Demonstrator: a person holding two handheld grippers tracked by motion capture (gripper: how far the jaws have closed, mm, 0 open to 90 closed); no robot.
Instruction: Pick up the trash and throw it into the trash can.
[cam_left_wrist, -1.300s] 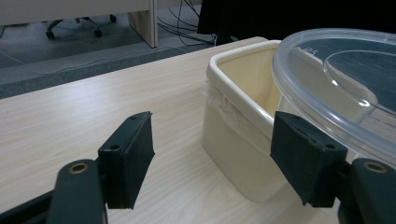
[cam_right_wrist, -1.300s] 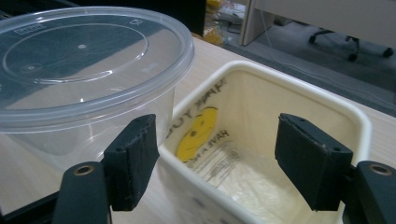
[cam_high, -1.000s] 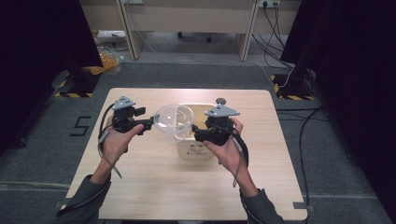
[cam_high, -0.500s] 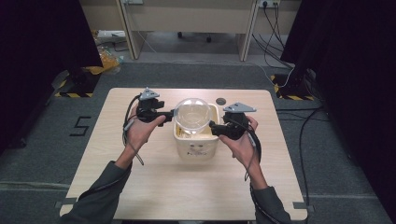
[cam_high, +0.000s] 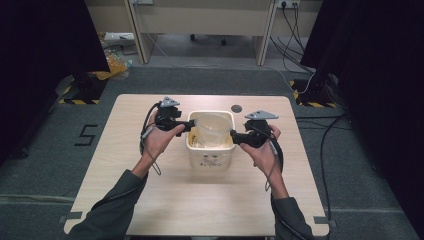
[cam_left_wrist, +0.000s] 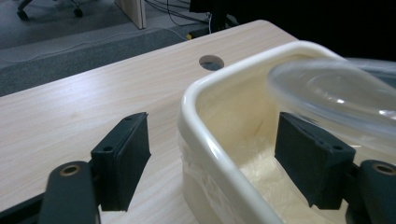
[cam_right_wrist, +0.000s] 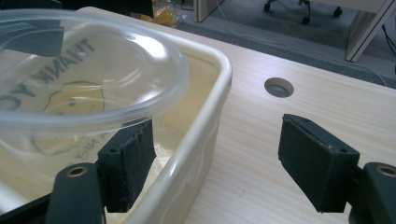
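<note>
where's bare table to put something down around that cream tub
Free: the wide front strip of the table between the cream tub and the near edge, and both side margins beyond the hands. Behind the tub is narrower, by the cable hole. Crowded: the tub's rim, flanked by left gripper and right gripper.

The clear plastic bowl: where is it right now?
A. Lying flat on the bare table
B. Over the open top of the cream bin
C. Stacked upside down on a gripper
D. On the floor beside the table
B: the clear plastic bowl sits over the open top of the cream bin, with a gripper's open jaws astride each side wall.
</note>
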